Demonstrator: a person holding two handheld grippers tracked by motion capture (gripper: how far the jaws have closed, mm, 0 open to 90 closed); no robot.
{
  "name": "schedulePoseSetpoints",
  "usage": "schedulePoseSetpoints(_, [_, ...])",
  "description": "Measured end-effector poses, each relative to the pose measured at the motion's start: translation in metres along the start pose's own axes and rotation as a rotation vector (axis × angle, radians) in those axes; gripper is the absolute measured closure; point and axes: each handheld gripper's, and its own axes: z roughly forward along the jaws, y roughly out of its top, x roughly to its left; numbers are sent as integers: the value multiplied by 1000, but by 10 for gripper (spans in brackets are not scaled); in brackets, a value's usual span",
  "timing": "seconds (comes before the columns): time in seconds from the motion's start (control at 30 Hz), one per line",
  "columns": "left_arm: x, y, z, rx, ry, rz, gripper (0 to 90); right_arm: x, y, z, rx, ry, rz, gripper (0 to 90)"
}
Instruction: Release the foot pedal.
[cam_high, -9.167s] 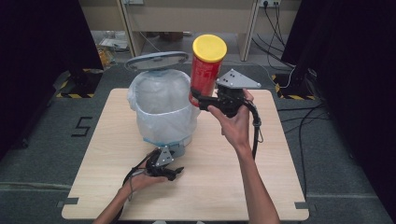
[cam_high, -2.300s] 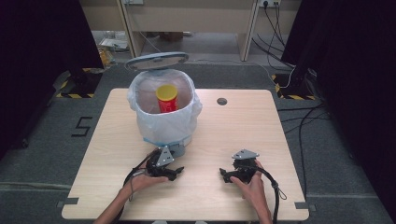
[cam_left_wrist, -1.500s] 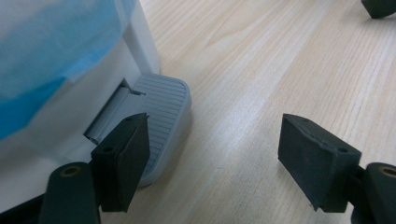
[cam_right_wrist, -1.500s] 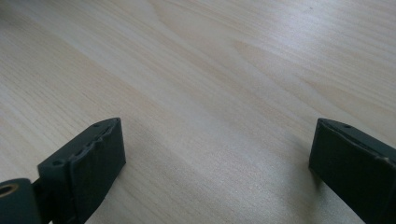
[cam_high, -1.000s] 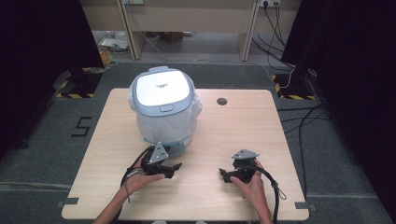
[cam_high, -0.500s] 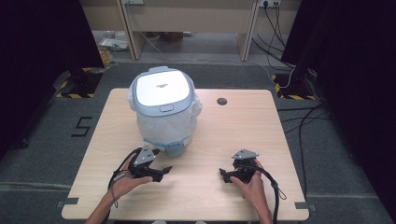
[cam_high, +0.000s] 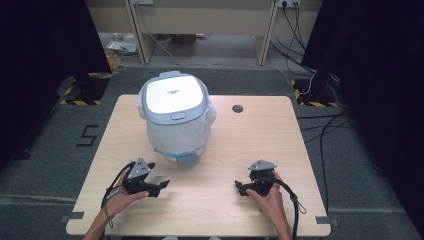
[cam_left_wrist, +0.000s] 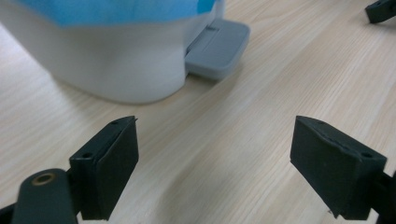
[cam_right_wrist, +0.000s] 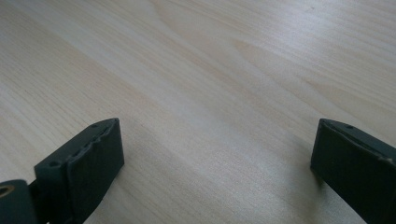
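Pale wood grain runs across the worktop (cam_high: 300, 150) in the high view, and on it, toward the far left, stands the bin (cam_high: 174, 120) with its white lid (cam_high: 172, 95) shut flat and a clear liner bulging under the rim. Its grey pedal (cam_high: 187, 159) juts toward the person. The left claw (cam_high: 159, 186) rests near the front edge, just short of the pedal and apart from it; the right claw (cam_high: 240, 187) rests well off to the right, with bare wood around it. Both hold nothing. With the lid down and both hands low, the work looks finished or at a pause (my reading, not a thing seen); any further move would call for the left claw to press the pedal.

The left gripper view adds what the high view cannot: the left claw's jaws stand wide apart, the pedal (cam_left_wrist: 217, 49) sits ahead between them with a gap of wood before it, and a blue band of liner (cam_left_wrist: 116, 11) rings the bin's white base (cam_left_wrist: 107, 65).

The right gripper view shows the right claw's jaws equally wide apart over plain wood, nothing between them.
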Motion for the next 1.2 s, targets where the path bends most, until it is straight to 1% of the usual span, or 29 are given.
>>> schedulePoseSetpoints(0.07, [2,-5,-1,10,6,-3,149,0,0,0,1,0,1,28])
schedulePoseSetpoints(0.17, [5,-9,-4,23,15,1,149,0,0,0,1,0,0,27])
schedulePoseSetpoints(0.23, [6,-12,-5,19,19,-12,150,0,0,0,1,0,0,28])
schedulePoseSetpoints(0.33, [10,-17,-8,28,26,-24,150,0,0,0,1,0,1,28])
schedulePoseSetpoints(0.4, [12,-22,-9,42,33,-30,150,0,0,0,1,0,0,28])
schedulePoseSetpoints(0.6, [14,-33,-14,53,41,-49,150,0,0,0,1,0,0,28])
schedulePoseSetpoints(0.8, [10,-40,-16,82,37,-47,150,0,0,0,1,0,0,28])
schedulePoseSetpoints(0.83, [10,-41,-16,97,39,-41,151,0,0,0,1,0,0,28])
schedulePoseSetpoints(0.9, [10,-43,-18,97,33,-42,151,0,0,0,1,0,0,28])
schedulePoseSetpoints(0.93, [10,-44,-18,94,29,-52,151,0,0,0,1,0,0,28])
schedulePoseSetpoints(1.0, [10,-45,-21,108,20,-63,150,0,0,0,1,0,-2,27])
schedulePoseSetpoints(1.03, [9,-47,-22,104,20,-68,148,0,0,0,0,0,-2,27])
schedulePoseSetpoints(1.2, [4,-51,-29,108,14,-59,147,0,0,0,0,0,-2,28])
